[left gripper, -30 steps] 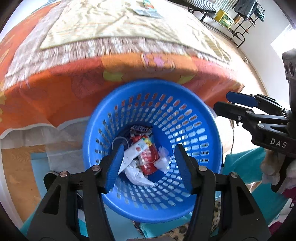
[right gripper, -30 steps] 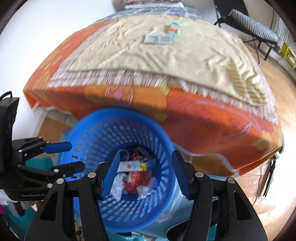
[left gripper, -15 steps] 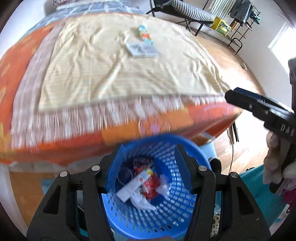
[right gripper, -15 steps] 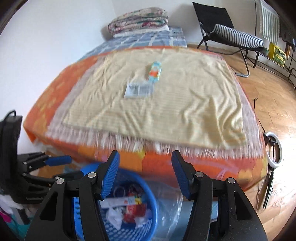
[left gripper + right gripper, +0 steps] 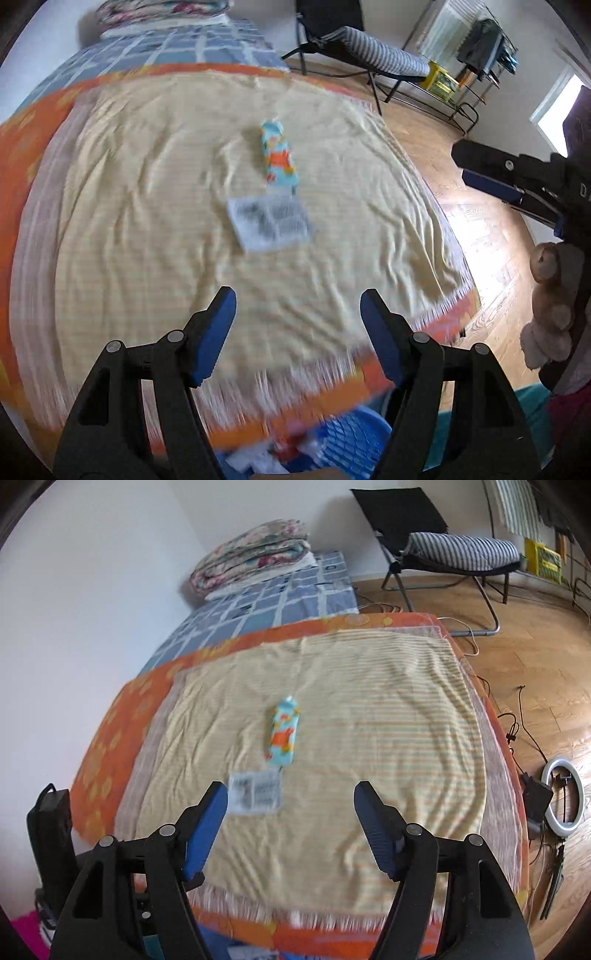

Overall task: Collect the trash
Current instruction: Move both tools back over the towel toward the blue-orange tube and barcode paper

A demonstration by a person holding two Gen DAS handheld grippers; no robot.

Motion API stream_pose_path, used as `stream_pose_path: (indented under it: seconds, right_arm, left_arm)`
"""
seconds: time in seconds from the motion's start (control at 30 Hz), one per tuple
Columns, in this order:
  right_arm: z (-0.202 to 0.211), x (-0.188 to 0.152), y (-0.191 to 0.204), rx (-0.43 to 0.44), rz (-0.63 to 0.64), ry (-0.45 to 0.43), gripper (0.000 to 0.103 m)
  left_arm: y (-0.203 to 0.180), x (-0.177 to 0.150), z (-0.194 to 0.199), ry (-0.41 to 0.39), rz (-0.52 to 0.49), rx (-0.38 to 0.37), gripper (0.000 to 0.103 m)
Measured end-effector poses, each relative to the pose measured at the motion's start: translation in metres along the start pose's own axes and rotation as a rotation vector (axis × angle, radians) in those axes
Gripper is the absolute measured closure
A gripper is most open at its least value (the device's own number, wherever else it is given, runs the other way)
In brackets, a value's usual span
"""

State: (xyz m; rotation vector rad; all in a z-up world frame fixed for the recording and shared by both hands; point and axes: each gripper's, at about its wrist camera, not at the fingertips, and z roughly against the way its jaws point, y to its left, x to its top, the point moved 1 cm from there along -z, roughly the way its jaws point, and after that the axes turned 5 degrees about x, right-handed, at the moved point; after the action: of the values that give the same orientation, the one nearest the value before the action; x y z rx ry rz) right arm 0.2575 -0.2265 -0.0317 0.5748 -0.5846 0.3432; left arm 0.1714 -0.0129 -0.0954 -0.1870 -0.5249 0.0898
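Two pieces of trash lie mid-bed on the yellow striped blanket (image 5: 147,206): a light-blue and orange wrapper (image 5: 279,155) and, just nearer, a flat white printed packet (image 5: 271,222). Both show in the right wrist view too, the wrapper (image 5: 283,737) and the packet (image 5: 255,792). My left gripper (image 5: 298,306) is open and empty above the bed's near edge. My right gripper (image 5: 288,799) is open and empty, also short of the trash. The blue basket (image 5: 351,439) with trash inside sits at the bottom edge, below the bed edge.
The bed has an orange cover (image 5: 107,746). A folded quilt (image 5: 255,550) lies at its far end. A black chair with a striped cushion (image 5: 454,550) stands on the wooden floor. A ring light (image 5: 563,801) and cables lie on the floor at the right.
Both grippers have risen from over the blue basket and tilted up toward the bed. The basket has dropped to the bottom edge and the two trash pieces have come nearer.
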Motion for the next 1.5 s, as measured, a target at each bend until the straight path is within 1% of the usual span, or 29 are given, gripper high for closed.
stream_pose_path:
  seconds: [0.07,0.17,0.23,0.3,0.4,0.5,0.6,0.67,0.73,0.87,0.97,1.03,1.1,1.13,1.2,1.3,1.33,1.37,1.4,1.43,1.5]
  right_arm:
    - [-0.007,0.011,-0.011,0.016,-0.044,0.001,0.032]
    - [-0.016,0.020,-0.021,0.032,-0.089,0.004,0.032]
    - [-0.022,0.023,-0.024,0.032,-0.095,0.011,0.032]
    - [-0.027,0.027,-0.025,0.023,-0.091,0.014,0.032]
    - [-0.034,0.029,-0.028,0.013,-0.091,0.024,0.032]
    - [-0.040,0.030,-0.030,0.005,-0.091,0.033,0.032]
    - [-0.046,0.032,-0.031,-0.008,-0.086,0.039,0.032]
    - [-0.050,0.033,-0.031,-0.018,-0.080,0.040,0.032]
    - [-0.052,0.035,-0.031,-0.026,-0.081,0.038,0.032]
    - [-0.057,0.039,-0.035,-0.033,-0.099,0.033,0.032]
    - [-0.062,0.041,-0.034,-0.041,-0.103,0.033,0.032]
    - [-0.065,0.041,-0.033,-0.040,-0.104,0.033,0.032]
    - [-0.067,0.042,-0.031,-0.039,-0.103,0.035,0.032]
    - [-0.068,0.042,-0.030,-0.039,-0.101,0.036,0.032]
    - [-0.071,0.043,-0.026,-0.042,-0.091,0.036,0.032]
    - [-0.076,0.045,-0.023,-0.048,-0.075,0.040,0.032]
    - [-0.078,0.045,-0.023,-0.046,-0.076,0.043,0.032]
    - [-0.081,0.046,-0.023,-0.042,-0.081,0.047,0.032]
    - [-0.084,0.047,-0.026,-0.037,-0.096,0.052,0.032]
    - [-0.087,0.047,-0.029,-0.029,-0.113,0.056,0.032]
    - [-0.094,0.049,-0.036,-0.015,-0.162,0.063,0.032]
  left_arm:
    - [0.001,0.021,-0.011,-0.020,-0.033,0.004,0.031]
    - [0.003,0.047,-0.030,-0.031,-0.061,-0.021,0.031]
    - [0.005,0.059,-0.047,-0.001,-0.070,-0.066,0.031]
    - [0.012,0.069,-0.067,0.020,-0.064,-0.061,0.031]
    - [0.020,0.078,-0.086,0.054,-0.046,-0.079,0.031]
    - [0.025,0.088,-0.100,0.056,-0.038,-0.093,0.031]
    - [0.030,0.090,-0.111,0.075,-0.001,-0.124,0.031]
    - [0.030,0.088,-0.118,0.095,0.003,-0.139,0.031]
    - [0.027,0.086,-0.117,0.091,-0.024,-0.143,0.031]
    - [0.022,0.080,-0.113,0.133,-0.066,-0.174,0.031]
    - [0.016,0.072,-0.108,0.162,-0.106,-0.176,0.031]
    - [0.006,0.064,-0.104,0.177,-0.174,-0.166,0.031]
    - [-0.006,0.053,-0.100,0.179,-0.263,-0.120,0.031]
    - [-0.009,0.049,-0.098,0.177,-0.286,-0.106,0.031]
    - [-0.015,0.042,-0.097,0.170,-0.326,-0.060,0.031]
    - [-0.019,0.038,-0.096,0.154,-0.328,-0.012,0.032]
    - [-0.019,0.037,-0.096,0.149,-0.328,0.004,0.037]
    - [-0.019,0.036,-0.096,0.144,-0.329,0.023,0.046]
    - [-0.018,0.035,-0.095,0.137,-0.330,0.041,0.049]
    - [-0.016,0.035,-0.094,0.130,-0.329,0.056,0.058]
    - [-0.006,0.035,-0.091,0.122,-0.303,0.059,0.060]
